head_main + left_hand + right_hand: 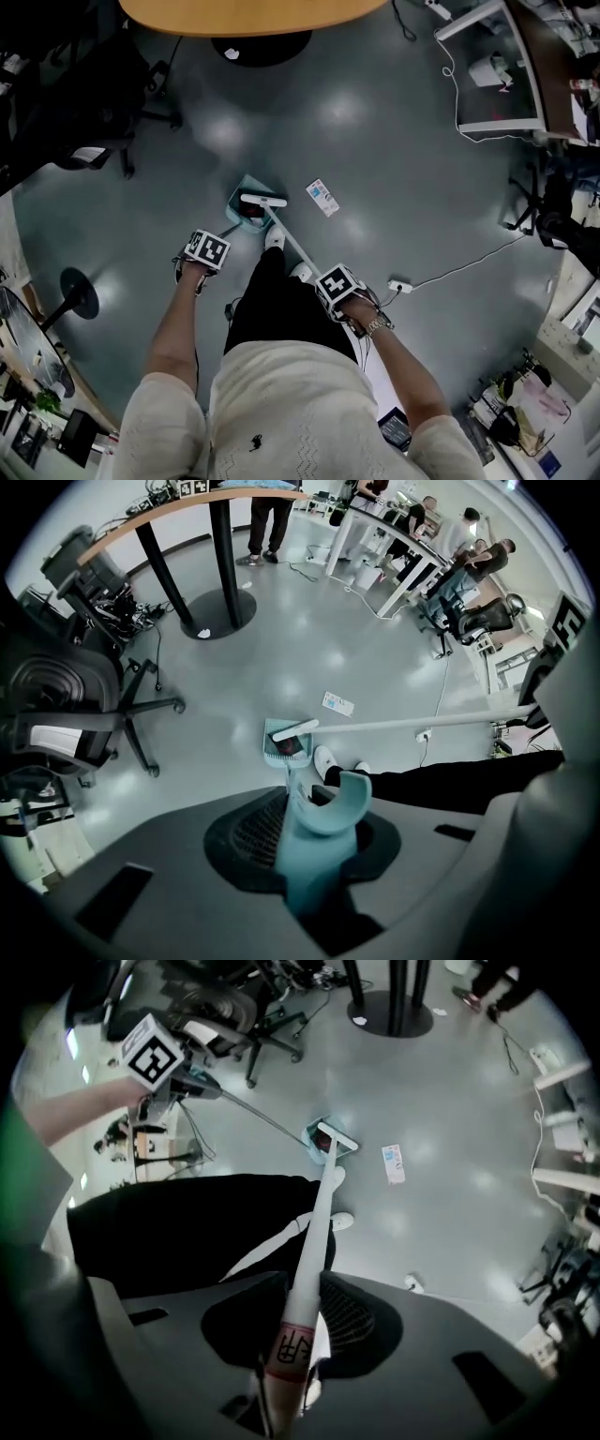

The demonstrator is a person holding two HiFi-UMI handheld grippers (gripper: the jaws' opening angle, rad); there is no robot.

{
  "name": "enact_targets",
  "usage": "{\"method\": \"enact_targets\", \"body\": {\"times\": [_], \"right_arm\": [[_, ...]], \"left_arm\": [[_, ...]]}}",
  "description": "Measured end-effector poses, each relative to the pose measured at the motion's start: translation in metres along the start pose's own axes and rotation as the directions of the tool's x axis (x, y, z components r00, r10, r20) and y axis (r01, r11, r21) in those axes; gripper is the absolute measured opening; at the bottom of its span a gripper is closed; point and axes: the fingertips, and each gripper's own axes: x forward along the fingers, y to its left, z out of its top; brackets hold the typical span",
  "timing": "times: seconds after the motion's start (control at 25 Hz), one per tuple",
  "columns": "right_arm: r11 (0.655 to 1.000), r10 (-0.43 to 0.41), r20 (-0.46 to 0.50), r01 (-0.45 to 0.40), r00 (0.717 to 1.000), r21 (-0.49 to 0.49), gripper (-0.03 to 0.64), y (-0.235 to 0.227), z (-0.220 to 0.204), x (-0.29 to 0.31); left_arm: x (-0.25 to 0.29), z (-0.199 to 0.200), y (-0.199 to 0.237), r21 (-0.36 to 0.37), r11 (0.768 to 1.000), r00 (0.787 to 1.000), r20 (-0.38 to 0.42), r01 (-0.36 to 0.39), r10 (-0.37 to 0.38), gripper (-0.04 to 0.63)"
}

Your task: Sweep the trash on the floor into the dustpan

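**A:** Where was the trash?

**B:** One dark, reddish piece (253, 215) lay inside the dustpan (236, 197). The broom head (262, 200) rested across the pan's far edge. A white packet (322, 197) lay flat on the floor (403, 159), just right of the broom head, apart from it and outside the pan.

**A:** So how far along was it?

**B:** Partly done, I'd judge. One piece was in and the white packet was not yet swept. A small white scrap (232, 53) lay far off, by the pedestal under the tabletop (253, 14). It might have counted too, but it was too small to tell what it was.

**A:** And the hand-held grippers?

**B:** The left hand-held gripper (314, 832) was clamped on the dustpan's teal handle (323, 803), with the pan set on the floor just beyond the person's white shoes (275, 236). The right hand-held gripper (295, 1330) pinched the broom's white pole (314, 1241) near its top end.

**A:** What was left?

**B:** Most likely the broom head had to go round to the packet's right side and draw it left into the pan. A power strip (398, 285) on its cable lay near and to the right, well apart from all that.
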Motion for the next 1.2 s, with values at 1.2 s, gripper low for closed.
{"method": "enact_targets", "body": {"times": [1.2], "right_arm": [[0.441, 0.108, 0.300, -0.316, 0.948, 0.840, 0.115, -0.079, -0.162, 0.056]], "left_arm": [[-0.011, 0.181, -0.010, 0.783, 0.622, 0.986, -0.101, -0.002, 0.130, 0.092]]}}
